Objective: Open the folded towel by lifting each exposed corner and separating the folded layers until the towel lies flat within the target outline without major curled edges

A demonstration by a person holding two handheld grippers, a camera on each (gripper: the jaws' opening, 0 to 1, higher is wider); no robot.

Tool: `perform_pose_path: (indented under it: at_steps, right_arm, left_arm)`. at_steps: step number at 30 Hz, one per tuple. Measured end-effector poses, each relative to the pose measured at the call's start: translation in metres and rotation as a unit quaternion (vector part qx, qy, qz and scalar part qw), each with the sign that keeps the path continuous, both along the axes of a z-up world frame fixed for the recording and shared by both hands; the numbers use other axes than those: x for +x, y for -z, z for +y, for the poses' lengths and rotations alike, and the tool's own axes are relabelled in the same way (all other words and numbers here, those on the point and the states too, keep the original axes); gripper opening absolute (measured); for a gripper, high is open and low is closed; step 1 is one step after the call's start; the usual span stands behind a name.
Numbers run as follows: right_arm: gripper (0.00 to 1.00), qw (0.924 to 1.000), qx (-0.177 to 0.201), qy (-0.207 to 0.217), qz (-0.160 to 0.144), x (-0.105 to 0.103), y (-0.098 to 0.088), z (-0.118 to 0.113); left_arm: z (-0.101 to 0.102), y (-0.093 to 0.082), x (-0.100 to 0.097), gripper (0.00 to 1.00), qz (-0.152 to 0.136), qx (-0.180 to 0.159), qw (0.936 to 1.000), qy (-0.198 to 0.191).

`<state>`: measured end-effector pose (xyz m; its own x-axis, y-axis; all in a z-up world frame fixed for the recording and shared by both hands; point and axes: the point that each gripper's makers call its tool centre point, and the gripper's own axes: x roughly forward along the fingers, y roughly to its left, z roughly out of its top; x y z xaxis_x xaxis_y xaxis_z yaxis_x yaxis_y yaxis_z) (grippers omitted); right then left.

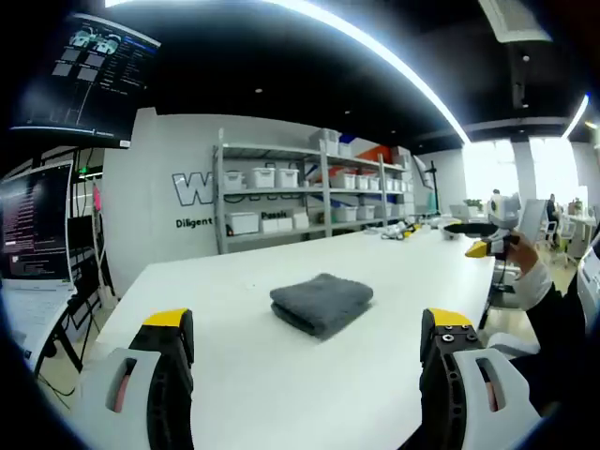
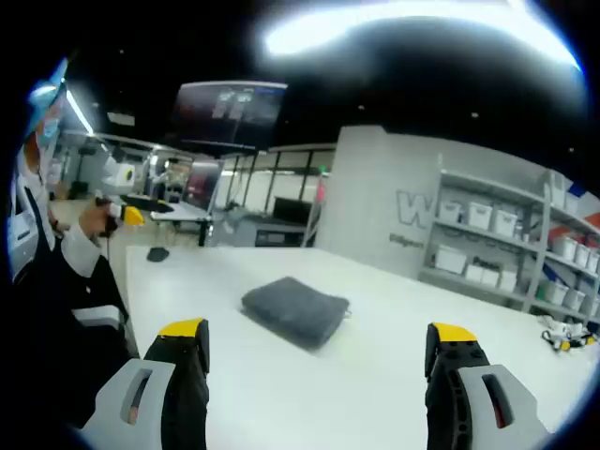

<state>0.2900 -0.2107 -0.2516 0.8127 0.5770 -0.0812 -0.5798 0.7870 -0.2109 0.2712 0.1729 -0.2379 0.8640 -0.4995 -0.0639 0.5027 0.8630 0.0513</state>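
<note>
While both jaws stand wide apart, the left hand-held gripper (image 1: 305, 342) hovers short of the folded grey towel (image 1: 322, 302). That towel lies on the white tabletop (image 1: 394, 272), ahead between the jaws. From the right hand-held gripper (image 2: 319, 352), equally wide and empty, it lies ahead, untouched.

A lab or workshop hall: a long white worktop (image 1: 375, 281), metal shelving (image 1: 309, 192) with white storage bins against the lettered wall behind it, monitors (image 1: 37, 230) beside the shelving, and ceiling strip lights (image 1: 375, 47) overhead.
</note>
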Motion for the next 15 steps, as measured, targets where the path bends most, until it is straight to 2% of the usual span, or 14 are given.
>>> perform_pose_path:
  at_steps: [15]
  right_arm:
    - [0.94,1.0,0.001,-0.002,0.001,0.0024,0.0021,0.0025]
  left_arm:
    - [-0.0048,0.0,-0.0036,1.0,0.002,-0.01,0.9999,0.013]
